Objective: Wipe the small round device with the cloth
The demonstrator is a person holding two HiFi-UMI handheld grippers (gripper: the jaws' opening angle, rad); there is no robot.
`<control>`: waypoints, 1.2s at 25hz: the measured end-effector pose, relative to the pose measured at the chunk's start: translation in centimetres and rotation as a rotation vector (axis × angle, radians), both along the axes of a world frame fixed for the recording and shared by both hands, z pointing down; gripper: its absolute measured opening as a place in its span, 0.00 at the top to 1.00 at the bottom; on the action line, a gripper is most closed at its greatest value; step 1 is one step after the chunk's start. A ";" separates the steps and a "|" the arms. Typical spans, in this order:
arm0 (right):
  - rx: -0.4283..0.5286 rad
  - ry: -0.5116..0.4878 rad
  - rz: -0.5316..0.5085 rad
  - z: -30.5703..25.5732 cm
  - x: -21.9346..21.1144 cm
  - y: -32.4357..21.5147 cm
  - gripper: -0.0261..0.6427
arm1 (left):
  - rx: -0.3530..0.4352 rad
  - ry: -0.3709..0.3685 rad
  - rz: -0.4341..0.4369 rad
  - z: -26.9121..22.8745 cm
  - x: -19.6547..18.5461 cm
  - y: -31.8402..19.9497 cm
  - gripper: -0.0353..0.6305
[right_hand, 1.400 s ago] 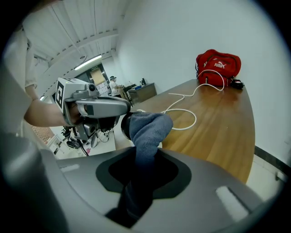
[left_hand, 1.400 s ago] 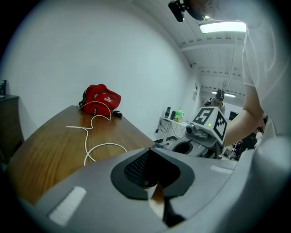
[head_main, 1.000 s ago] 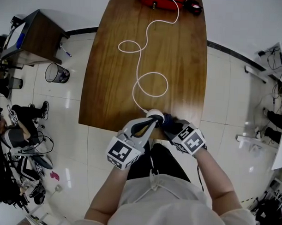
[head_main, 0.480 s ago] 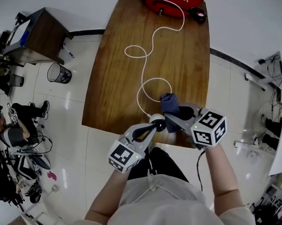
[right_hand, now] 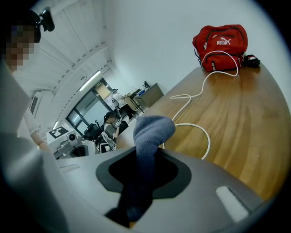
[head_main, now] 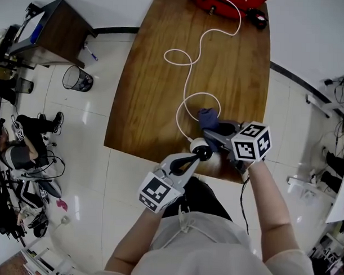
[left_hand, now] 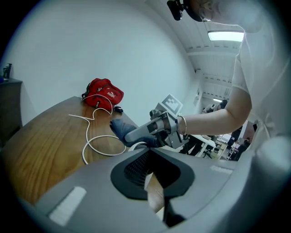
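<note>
Blue cloth (right_hand: 150,132): pinched in your right gripper (head_main: 214,131), jaws closed on it, with a rounded wad sticking out past the tips.
White device (head_main: 198,145): at the near edge of the table (head_main: 150,111), clamped at the tips of your left gripper (head_main: 199,156), whose jaws are shut on it.
Gap: the wad sits just far-right of the device; contact is not clear.
Wipe: bring the wad onto the device's exposed face, press lightly and rub in small circles.
Left hold: grip firmly so the device does not twist.
Cable (head_main: 188,78): it loops far across the wood; steer the cloth clear of it.
</note>
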State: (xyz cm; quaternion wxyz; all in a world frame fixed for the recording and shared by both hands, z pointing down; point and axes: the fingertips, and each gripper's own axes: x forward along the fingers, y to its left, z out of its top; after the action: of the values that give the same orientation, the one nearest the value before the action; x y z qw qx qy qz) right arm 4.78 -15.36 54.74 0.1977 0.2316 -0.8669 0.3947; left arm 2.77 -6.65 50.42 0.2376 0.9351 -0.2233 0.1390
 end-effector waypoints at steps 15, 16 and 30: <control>-0.048 0.297 -0.045 6.3 2.4 2.1 0.81 | -0.007 0.006 0.011 0.3 -1.1 -1.2 0.94; -0.023 0.285 -0.029 5.3 2.4 1.6 0.81 | -0.008 0.001 0.019 0.3 -1.0 -1.2 0.94; 0.028 0.063 -0.272 -3.6 -4.1 0.1 0.81 | -0.035 0.005 0.062 0.1 -0.7 -0.8 0.94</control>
State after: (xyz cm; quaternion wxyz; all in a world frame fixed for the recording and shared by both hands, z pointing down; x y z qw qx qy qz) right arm 0.67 -15.27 51.15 0.2735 0.1268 -0.8890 0.3447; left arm 2.02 -7.41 50.53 0.2502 0.9376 -0.1911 0.1477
